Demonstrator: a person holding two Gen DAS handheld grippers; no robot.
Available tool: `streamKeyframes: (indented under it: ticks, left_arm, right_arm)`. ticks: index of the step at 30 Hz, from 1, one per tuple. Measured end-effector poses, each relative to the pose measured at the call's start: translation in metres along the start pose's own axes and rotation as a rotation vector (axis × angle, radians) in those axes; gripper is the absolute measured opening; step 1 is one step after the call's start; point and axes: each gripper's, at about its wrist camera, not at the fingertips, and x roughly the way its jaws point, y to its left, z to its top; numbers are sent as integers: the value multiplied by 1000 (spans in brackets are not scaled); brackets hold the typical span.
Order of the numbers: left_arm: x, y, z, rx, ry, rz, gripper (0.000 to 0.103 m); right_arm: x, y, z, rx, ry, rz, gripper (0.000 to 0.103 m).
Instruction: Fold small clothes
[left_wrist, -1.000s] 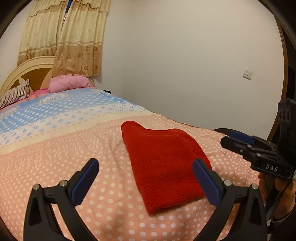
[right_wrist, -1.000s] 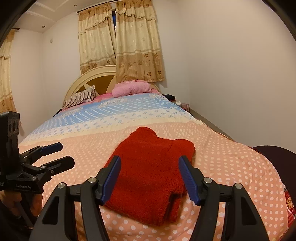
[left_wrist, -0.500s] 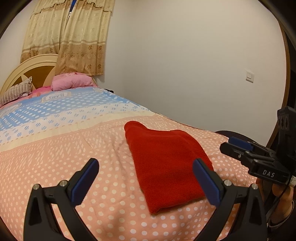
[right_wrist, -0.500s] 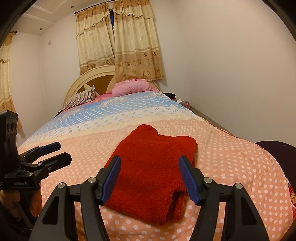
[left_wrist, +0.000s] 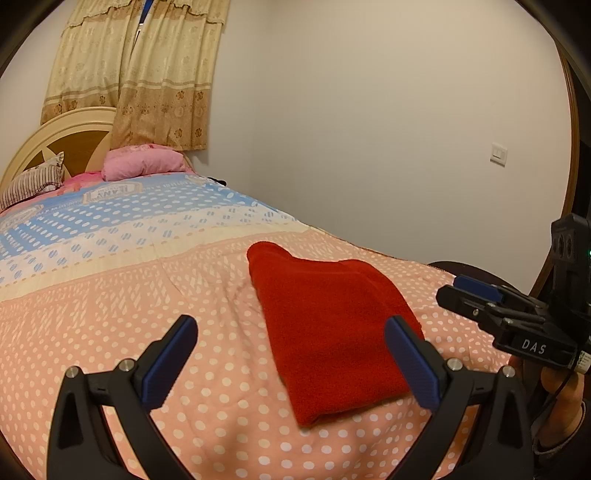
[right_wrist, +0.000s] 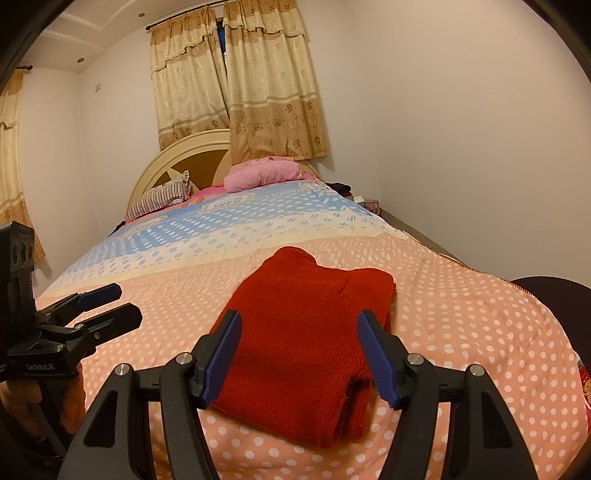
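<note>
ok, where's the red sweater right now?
The folded red sweater lies on the pink polka-dot end of the bedspread, centre of the right wrist view just beyond the open right gripper; in the left wrist view it sits right of centre.

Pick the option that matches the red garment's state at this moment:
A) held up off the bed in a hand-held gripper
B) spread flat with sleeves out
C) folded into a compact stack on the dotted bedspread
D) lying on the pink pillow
C: the red garment lies in layered folds on the dotted bedspread, and neither hand-held gripper touches it.
</note>
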Motion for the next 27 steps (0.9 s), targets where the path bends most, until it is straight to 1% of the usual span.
streamKeyframes:
  ticks: [16, 19, 27]
  left_arm:
    - [2, -2, 0, 2, 3, -2, 103]
    - [1, -2, 0, 0, 6, -15, 103]
    - [3, -5, -1, 21, 17, -17, 103]
  right_arm:
    - [1, 1, -1, 4, 0, -1, 66]
    - [0, 2, -3, 6, 0, -2, 66]
    - [-4, 1, -3, 11, -19, -5, 66]
